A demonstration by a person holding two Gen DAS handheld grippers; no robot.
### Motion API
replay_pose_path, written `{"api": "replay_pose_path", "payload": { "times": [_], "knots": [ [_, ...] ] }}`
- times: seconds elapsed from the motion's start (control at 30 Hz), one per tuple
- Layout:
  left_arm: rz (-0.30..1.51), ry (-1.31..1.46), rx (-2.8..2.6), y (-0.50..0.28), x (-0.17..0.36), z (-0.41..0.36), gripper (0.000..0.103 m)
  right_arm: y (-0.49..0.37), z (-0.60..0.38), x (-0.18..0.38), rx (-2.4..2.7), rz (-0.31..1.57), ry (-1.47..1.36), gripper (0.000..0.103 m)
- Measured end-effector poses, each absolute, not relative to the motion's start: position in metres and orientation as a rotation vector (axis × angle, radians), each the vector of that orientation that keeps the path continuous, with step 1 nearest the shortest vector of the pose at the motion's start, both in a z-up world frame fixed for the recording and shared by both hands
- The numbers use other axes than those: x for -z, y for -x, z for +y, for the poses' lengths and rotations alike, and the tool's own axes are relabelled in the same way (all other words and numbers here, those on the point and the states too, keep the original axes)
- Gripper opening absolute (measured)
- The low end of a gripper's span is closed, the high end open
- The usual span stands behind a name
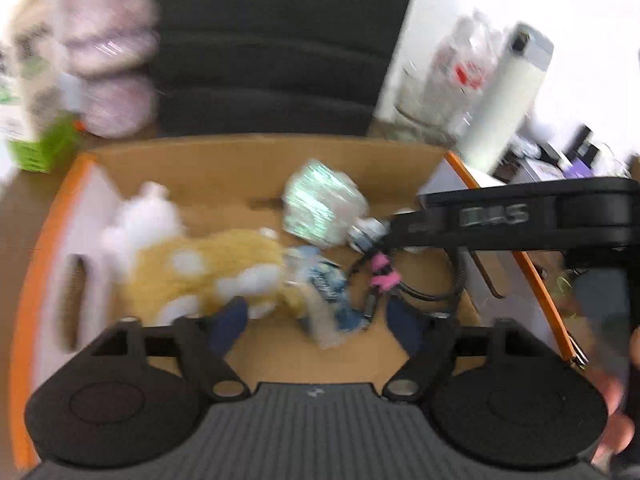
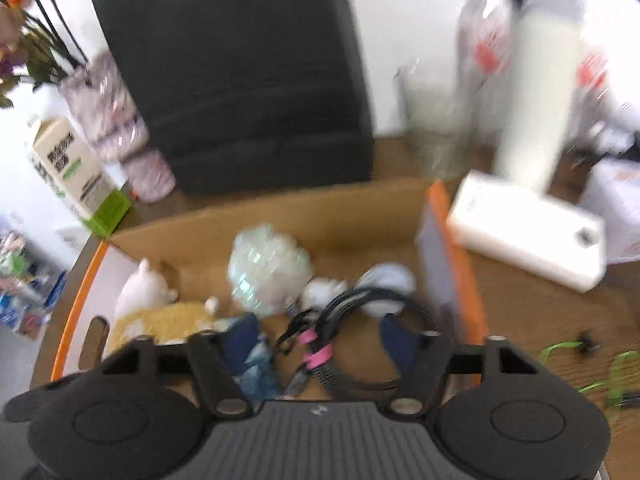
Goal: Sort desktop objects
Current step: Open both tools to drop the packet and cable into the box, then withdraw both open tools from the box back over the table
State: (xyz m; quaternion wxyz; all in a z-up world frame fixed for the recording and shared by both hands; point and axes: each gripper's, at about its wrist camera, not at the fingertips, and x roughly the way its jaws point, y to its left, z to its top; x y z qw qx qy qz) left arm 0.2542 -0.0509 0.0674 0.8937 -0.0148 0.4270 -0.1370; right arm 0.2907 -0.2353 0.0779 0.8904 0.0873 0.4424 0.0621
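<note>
A cardboard box [image 1: 256, 168] with orange rims stands below both grippers. In it lie a yellow and white plush toy [image 1: 208, 268], a shiny crinkled packet [image 1: 320, 204], a blue and white packet [image 1: 328, 284] and a black cable with a pink tie [image 2: 316, 352]. My left gripper [image 1: 316, 328] hangs open over the box, with the blue packet loose between its fingers. My right gripper [image 2: 318, 344] is open too, and the coiled cable [image 1: 380, 276] lies under its gap, untouched by the pads. Both views are blurred.
The right tool's black body [image 1: 520, 216] crosses the box's right rim. Behind the box are a dark block [image 2: 232, 80], a white bottle [image 2: 536, 92], a glass [image 2: 436, 132], a carton [image 2: 76, 168] and a pinkish stack [image 2: 120, 128]. A white box [image 2: 528, 232] and green ribbon [image 2: 612, 372] lie on the wooden table.
</note>
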Motion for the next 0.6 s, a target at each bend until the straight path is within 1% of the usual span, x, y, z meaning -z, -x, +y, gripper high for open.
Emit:
{"api": "replay_pose_path", "payload": {
  "times": [0.03, 0.1, 0.13, 0.2, 0.23, 0.27, 0.43, 0.5, 0.6],
  "knots": [
    [0.861, 0.024, 0.249, -0.243, -0.074, -0.048, 0.087, -0.284, -0.236, -0.083, -0.106, 0.896, -0.154, 0.069],
    [0.804, 0.007, 0.226, -0.219, -0.084, -0.042, 0.096, -0.261, -0.239, -0.094, -0.086, 0.825, -0.106, 0.069],
    [0.768, -0.009, 0.217, -0.205, -0.088, -0.040, 0.103, -0.244, -0.241, -0.098, -0.087, 0.783, -0.091, 0.070],
    [0.681, -0.034, 0.191, -0.175, -0.094, -0.035, 0.103, -0.211, -0.246, -0.105, -0.092, 0.709, -0.078, 0.076],
    [0.653, -0.042, 0.172, -0.158, -0.095, -0.033, 0.103, -0.190, -0.249, -0.106, -0.091, 0.670, -0.072, 0.078],
    [0.632, -0.044, 0.173, -0.146, -0.096, -0.031, 0.103, -0.174, -0.251, -0.106, -0.091, 0.644, -0.067, 0.082],
    [0.518, -0.066, 0.218, -0.075, -0.091, -0.025, 0.103, -0.085, -0.253, -0.092, -0.059, 0.531, 0.004, 0.083],
    [0.500, -0.062, 0.241, -0.053, -0.086, -0.026, 0.103, -0.057, -0.248, -0.085, -0.067, 0.510, -0.001, 0.089],
    [0.491, 0.005, 0.275, -0.020, -0.069, -0.019, 0.103, -0.012, -0.243, -0.075, -0.096, 0.466, -0.032, 0.091]
  ]
}}
